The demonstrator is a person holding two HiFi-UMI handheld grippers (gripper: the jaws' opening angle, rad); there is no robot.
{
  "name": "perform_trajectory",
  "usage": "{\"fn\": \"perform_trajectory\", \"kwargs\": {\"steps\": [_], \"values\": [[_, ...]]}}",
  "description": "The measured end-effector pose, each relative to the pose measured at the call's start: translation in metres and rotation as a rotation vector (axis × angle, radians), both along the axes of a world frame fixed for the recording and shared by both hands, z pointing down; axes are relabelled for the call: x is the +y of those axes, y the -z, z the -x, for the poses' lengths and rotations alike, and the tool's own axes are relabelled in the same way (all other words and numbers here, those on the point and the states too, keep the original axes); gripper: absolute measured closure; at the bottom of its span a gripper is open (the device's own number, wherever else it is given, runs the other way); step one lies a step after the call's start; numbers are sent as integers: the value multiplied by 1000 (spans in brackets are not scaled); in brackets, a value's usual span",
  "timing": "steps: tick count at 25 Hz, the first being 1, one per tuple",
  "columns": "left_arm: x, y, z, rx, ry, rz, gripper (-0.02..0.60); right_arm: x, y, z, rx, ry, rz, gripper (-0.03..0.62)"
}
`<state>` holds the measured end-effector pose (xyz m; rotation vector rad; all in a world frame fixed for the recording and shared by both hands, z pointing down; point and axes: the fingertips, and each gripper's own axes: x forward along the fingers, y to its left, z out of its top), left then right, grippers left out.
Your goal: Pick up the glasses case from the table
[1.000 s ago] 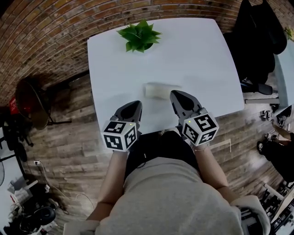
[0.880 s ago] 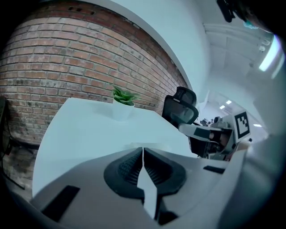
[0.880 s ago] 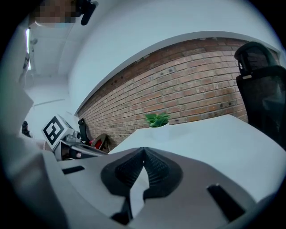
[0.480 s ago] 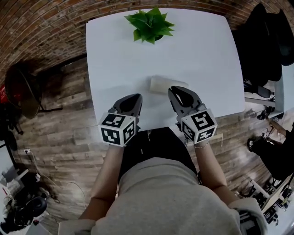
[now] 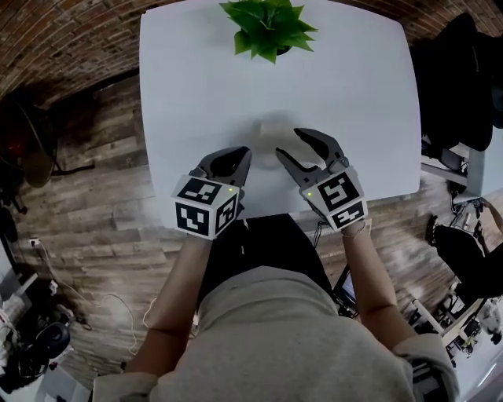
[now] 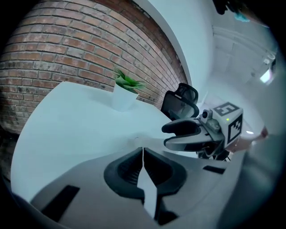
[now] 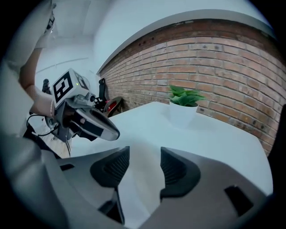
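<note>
While both forearms are stretched forward over the near edge, the left gripper [image 5: 236, 157] is held angled down over the white table [image 5: 181, 86], jaws pressed together with nothing between them. Two grippers are counted, each made of grey plastic with dark ribbed pads and carrying a black-and-white marker cube [image 5: 206, 206]. One glasses case [image 5: 269, 130] is seen: a pale, rounded, oblong shape, blurred, lying flat on the table near its middle, just ahead of the gripper tips. Contact with it cannot be told. The right gripper [image 5: 289, 143] is tilted down and rolled, its jaws spread apart and just opened wider. Only the smooth tabletop is made out in the gap. One green leafy plant [image 5: 269, 23] in a white pot [image 7: 182, 112] is set at the far edge. Brick wall [image 7: 232, 58] is noted behind, and plank floor [image 5: 86, 204] at the left.
</note>
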<state>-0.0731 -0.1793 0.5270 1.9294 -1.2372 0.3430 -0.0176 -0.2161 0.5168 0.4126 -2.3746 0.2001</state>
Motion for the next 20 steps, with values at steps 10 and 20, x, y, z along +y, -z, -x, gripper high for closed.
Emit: {"fn": "perform_trajectory", "kwargs": {"steps": [10, 20], "values": [[1, -18, 4, 25, 22, 38, 569, 8, -33, 12, 152, 270, 1, 322], [5, -22, 10, 37, 39, 30, 569, 13, -60, 18, 338, 468, -103, 292]]}}
